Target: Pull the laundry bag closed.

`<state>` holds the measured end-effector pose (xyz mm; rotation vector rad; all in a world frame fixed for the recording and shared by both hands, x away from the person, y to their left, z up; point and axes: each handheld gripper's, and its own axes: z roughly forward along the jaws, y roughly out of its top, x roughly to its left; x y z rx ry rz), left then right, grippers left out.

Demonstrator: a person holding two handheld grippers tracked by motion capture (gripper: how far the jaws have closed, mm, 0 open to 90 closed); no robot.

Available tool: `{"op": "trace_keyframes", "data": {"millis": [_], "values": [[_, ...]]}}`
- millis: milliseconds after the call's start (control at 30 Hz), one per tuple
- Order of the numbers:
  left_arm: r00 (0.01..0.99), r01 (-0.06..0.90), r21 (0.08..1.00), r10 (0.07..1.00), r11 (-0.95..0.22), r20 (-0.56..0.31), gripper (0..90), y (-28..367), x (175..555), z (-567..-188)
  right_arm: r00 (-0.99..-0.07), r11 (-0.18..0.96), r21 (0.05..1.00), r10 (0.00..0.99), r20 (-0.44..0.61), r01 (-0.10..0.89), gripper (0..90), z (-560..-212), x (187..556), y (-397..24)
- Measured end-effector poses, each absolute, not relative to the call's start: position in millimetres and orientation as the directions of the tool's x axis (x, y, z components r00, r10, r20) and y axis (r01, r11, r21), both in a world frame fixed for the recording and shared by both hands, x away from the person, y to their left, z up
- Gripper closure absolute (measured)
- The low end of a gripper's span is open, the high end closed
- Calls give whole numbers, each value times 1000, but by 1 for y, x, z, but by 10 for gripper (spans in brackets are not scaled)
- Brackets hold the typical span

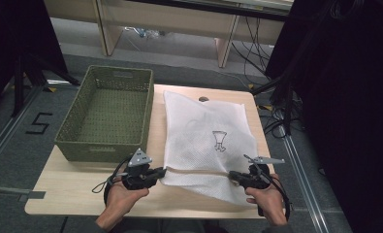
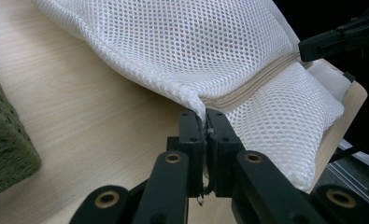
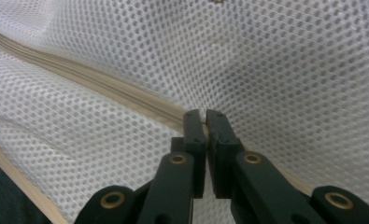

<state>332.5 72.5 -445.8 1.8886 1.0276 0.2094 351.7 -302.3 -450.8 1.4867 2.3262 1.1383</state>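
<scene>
One white mesh laundry bag (image 1: pixel 206 141) lies on the wooden table (image 1: pixel 72 187), just right of one green woven basket (image 1: pixel 109 114) that stands on the table's left part. Two grippers work at the bag's near end, one in each of the person's hands.

The left gripper (image 1: pixel 161 172) has its jaws pinched together on the bag's near left corner — in the left gripper view (image 2: pixel 205 116) the mesh edge and the end of the beige zip band (image 2: pixel 261 79) run straight in between the two black jaws, with no gap to see. The right gripper (image 1: pixel 233 175) is likewise clamped narrow; in the right gripper view (image 3: pixel 205 116) its jaw tips close on the zip band (image 3: pixel 102 86) where it crosses the mesh (image 3: pixel 275 65). What exactly sits between these tips is too small to tell. Between the two grippers the zip band stretches across the bag's near end, which is lifted slightly off the table.

The bag carries a small dark line drawing (image 1: pixel 219 141) near its middle — no letters can be read on it. On the floor left of the table a black "5" (image 1: pixel 38 124) is marked.
</scene>
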Motion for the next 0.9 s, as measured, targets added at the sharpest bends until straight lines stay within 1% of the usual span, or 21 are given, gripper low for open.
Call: {"op": "trace_keyframes", "data": {"millis": [33, 67, 467, 633, 833, 900], "values": [[633, 567, 798, 728, -204, -264, 858, 73, 333, -446, -513, 233, 676, 822, 248, 700, 886, -452, 353, -304], [632, 567, 798, 729, -205, -262, 858, 73, 333, -446, -490, 223, 667, 837, 243, 711, 885, -451, 351, -305], [627, 571, 793, 736, -212, -255, 857, 77, 333, -449, -436, 200, 660, 874, 214, 724, 885, -452, 347, -334], [626, 571, 792, 739, -216, -250, 857, 77, 333, -450, -409, 201, 652, 894, 183, 731, 885, -453, 347, -345], [628, 572, 790, 738, -221, -247, 857, 77, 333, -451, -369, 169, 644, 910, 190, 746, 885, -454, 346, -360], [628, 571, 790, 738, -222, -246, 857, 77, 333, -450, -367, 177, 645, 914, 173, 744, 885, -454, 346, -362]]}}
